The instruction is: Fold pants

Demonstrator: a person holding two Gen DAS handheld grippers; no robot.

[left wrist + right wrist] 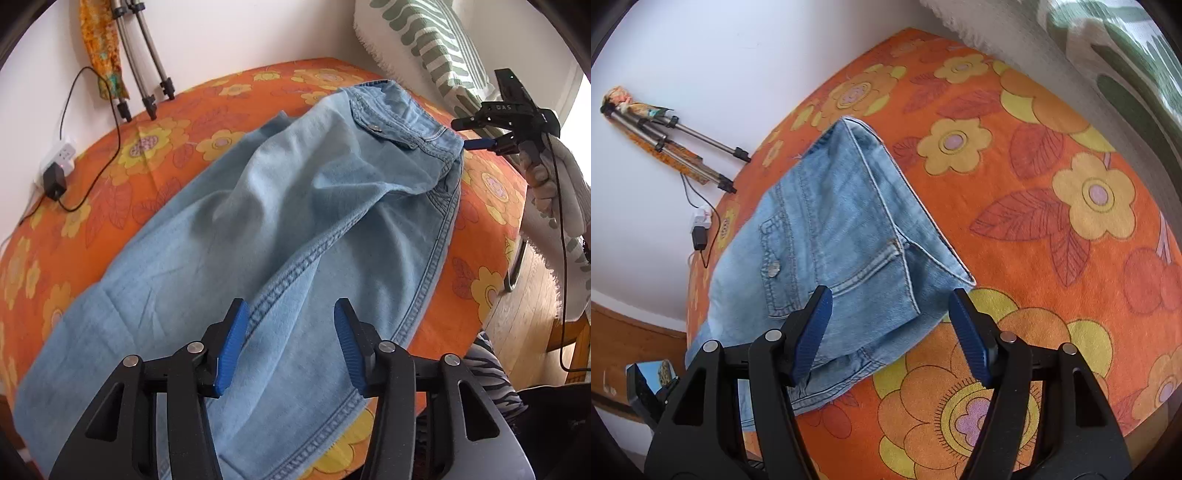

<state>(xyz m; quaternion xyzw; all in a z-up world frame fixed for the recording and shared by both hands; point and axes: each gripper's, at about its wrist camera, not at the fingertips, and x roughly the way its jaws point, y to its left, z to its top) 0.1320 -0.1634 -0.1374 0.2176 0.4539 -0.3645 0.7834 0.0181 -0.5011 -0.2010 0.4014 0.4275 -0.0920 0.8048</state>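
Nearest the left wrist camera, the left gripper [288, 347] is seen with its blue-padded jaws apart, hovering over the leg end of the pants [258, 229] and clamped on nothing. Pale blue denim is spread lengthwise across the orange flowered blanket [147, 155], with one leg laid over the other so that the seams run side by side towards the waist. At the far end, in the same view, the right gripper [466, 133] is held just beside the waistband corner; its own camera shows the jaws parted, with the waistband corner and pocket seam lying between and beneath them, and nothing is gripped.

The denim is judged soft but fairly heavy: it should drape and sag when lifted and hold a crease reasonably well, and it is not slippery. Thick stitched edges offer the firmest hold, so the hem end is suggested for the left pads and the waistband corner for the right. A bulge near the seat would probably need smoothing before the next fold.

Beneath the pants, the blanket looks plush, so some drag is to be expected. Further back, a white wall is seen, with tripod legs [147, 74] leaning against it, a power strip with a plugged adapter [55, 177], and a green-patterned cloth [424, 40] hanging at the far right.
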